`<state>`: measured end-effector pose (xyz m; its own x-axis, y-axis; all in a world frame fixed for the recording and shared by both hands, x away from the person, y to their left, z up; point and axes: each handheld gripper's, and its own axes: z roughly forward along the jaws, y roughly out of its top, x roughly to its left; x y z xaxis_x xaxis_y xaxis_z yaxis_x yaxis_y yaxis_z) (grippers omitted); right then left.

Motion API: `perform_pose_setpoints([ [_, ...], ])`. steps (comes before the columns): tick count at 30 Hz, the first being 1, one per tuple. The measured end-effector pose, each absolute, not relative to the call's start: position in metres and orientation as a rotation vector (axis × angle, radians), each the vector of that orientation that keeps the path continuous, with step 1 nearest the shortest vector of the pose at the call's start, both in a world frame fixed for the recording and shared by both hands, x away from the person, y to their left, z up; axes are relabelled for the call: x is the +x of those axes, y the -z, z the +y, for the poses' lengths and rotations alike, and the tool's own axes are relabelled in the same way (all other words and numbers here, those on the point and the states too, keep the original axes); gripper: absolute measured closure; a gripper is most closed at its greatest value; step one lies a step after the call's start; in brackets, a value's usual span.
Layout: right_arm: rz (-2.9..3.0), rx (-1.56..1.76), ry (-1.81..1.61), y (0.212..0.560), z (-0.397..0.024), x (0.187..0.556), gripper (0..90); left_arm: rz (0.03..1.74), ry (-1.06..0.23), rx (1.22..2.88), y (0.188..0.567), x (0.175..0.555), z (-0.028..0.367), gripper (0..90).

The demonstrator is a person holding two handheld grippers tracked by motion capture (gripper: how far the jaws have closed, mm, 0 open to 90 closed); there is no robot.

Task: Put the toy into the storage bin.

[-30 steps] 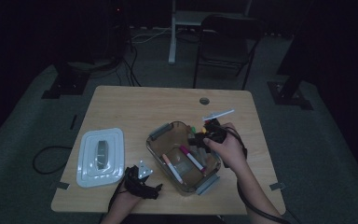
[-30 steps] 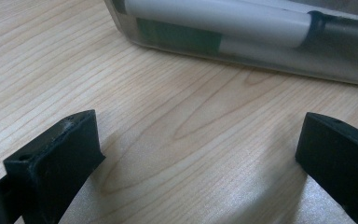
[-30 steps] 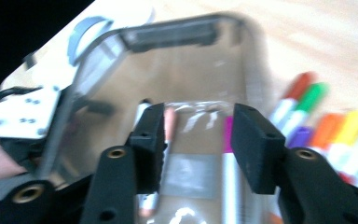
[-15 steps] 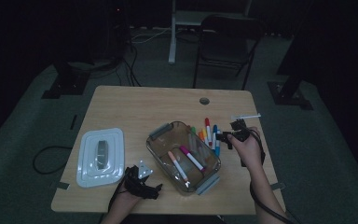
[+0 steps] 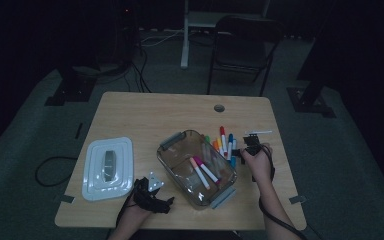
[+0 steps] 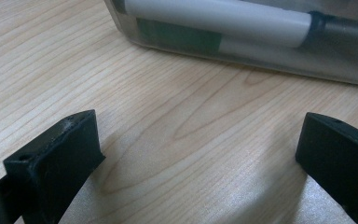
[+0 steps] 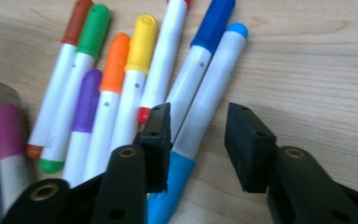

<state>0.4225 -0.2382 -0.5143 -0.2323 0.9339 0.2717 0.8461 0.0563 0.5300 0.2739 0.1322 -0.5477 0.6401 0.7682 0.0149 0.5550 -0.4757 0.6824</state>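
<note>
A clear plastic container (image 5: 179, 138) stands mid-table with two markers (image 5: 205, 172) lying inside. Several loose markers (image 5: 223, 142) lie fanned out on the wood just right of it. My right gripper (image 5: 239, 151) is down at these; its jaws have just been closing. In the right gripper view my right gripper (image 7: 198, 121) straddles the light blue marker (image 7: 209, 93), with a gap still showing at the right pad. The dark blue marker (image 7: 205, 46) lies beside it. My left gripper (image 5: 152, 196) rests open on the table; in its own view the left gripper (image 6: 200, 140) faces the container wall (image 6: 242, 60).
A white lid (image 5: 107, 167) lies flat at the table's left. The wooden table (image 5: 155, 115) has a cable hole (image 5: 219, 108) near its far edge. A dark folding chair (image 5: 240, 40) stands beyond the table, with cables on the floor.
The right hand has moved from over the container to the right and down onto the loose markers, its jaws narrowing. The left hand has stayed put.
</note>
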Motion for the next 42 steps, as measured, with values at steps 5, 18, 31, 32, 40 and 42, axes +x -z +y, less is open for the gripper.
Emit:
perform_pose_setpoints([
  [5, 2.158, 1.876, -0.879, 0.518, -0.239, 0.425, 66.1, 1.026, -0.424, 2.207, 0.548, 0.274, 0.132, 0.5],
  [18, 2.099, 1.957, -0.853, 0.518, -0.256, 0.423, 76.2, 1.026, -0.423, 2.207, 0.548, 0.274, 0.132, 0.5],
  [31, 2.105, 1.858, -1.026, 0.459, -0.261, 0.396, 76.3, 1.026, -0.424, 2.207, 0.548, 0.274, 0.132, 0.5],
  [32, 2.111, 1.839, -1.039, 0.453, -0.259, 0.393, 76.3, 1.026, -0.424, 2.207, 0.548, 0.274, 0.132, 0.5],
  [40, 2.181, 1.669, -1.153, 0.409, -0.237, 0.372, 76.3, 1.026, -0.425, 2.206, 0.548, 0.274, 0.132, 0.5],
  [42, 2.225, 1.594, -1.193, 0.396, -0.223, 0.364, 76.2, 1.027, -0.424, 2.205, 0.548, 0.274, 0.132, 0.5],
])
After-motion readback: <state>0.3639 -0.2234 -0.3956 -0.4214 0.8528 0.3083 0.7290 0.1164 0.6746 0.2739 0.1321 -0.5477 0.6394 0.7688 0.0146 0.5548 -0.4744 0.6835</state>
